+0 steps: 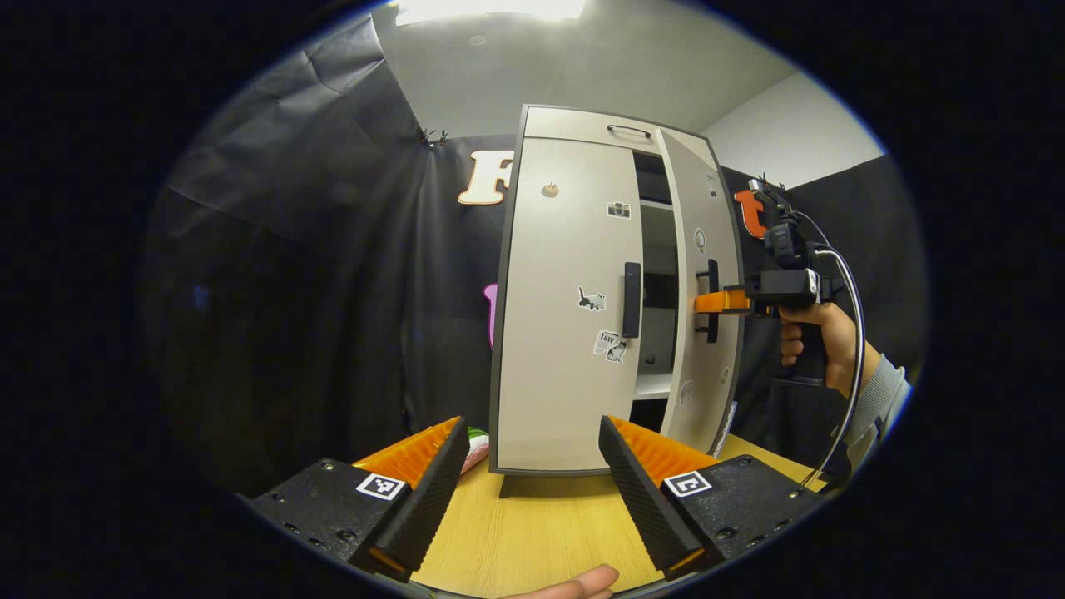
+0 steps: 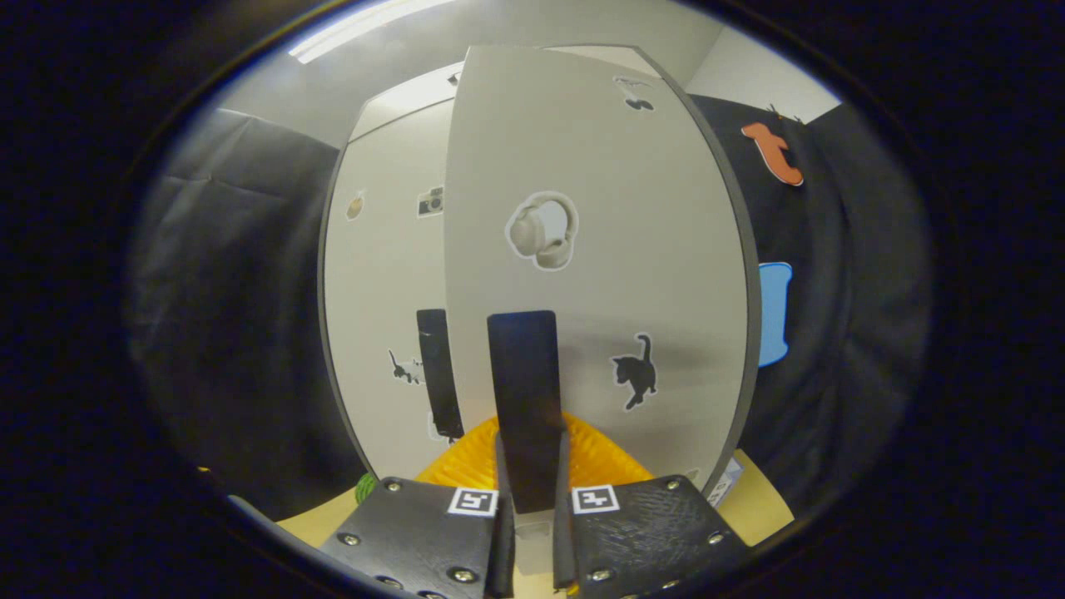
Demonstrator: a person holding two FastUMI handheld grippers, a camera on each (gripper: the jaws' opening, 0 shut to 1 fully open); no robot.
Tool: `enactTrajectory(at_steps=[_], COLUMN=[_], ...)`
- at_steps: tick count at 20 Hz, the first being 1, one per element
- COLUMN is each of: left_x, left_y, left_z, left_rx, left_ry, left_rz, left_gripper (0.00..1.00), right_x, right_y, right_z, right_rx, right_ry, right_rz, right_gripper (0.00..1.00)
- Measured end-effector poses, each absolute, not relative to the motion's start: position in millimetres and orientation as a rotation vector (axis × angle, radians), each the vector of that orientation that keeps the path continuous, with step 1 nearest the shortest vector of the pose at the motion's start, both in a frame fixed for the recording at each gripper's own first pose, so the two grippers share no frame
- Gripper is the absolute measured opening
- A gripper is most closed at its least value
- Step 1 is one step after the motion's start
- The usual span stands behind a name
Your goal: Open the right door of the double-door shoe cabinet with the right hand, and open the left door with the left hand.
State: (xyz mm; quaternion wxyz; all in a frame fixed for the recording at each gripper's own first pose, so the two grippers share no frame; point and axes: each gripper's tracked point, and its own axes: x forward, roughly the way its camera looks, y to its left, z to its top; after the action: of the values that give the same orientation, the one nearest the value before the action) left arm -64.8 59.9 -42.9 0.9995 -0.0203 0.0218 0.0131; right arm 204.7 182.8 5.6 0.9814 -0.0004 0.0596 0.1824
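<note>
beige shoe cabinet (image 1: 574,333) stands on the wooden table (image 1: 532,524). left gripper (image 1: 532,491) spread wide, hovering off the left door (image 1: 557,316), which is closed, clear of its handle (image 1: 631,299). right door (image 2: 599,266) is swung partly open; right gripper (image 2: 530,491) is pinched on the right door handle (image 2: 524,391).
</note>
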Motion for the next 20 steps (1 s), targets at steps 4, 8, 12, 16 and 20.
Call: enactTrajectory(at_steps=[4, 8, 12, 16, 20], left_x=[-67, -66, -64, -63, -64], left_y=[58, 58, 56, 53, 44], left_z=[-43, -47, -56, -62, -64], left_rx=[-0.043, -0.054, -0.074, -0.059, -0.06], left_ry=[0.04, 0.049, 0.067, 0.075, 0.083], left_rz=[0.019, 0.014, 0.008, 0.002, -0.011], left_gripper=[0.97, 0.97, 0.99, 0.97, 0.98], right_x=[199, 193, 188, 181, 178], right_y=[171, 157, 144, 126, 107], right_z=[8, 12, 15, 17, 19], right_rx=[0.016, 0.033, 0.026, 0.032, 0.066], right_ry=[0.118, 0.111, 0.114, 0.12, 0.129], right_rz=[0.389, 0.404, 0.396, 0.371, 0.356], right_gripper=[0.18, 0.18, 0.18, 0.17, 0.17])
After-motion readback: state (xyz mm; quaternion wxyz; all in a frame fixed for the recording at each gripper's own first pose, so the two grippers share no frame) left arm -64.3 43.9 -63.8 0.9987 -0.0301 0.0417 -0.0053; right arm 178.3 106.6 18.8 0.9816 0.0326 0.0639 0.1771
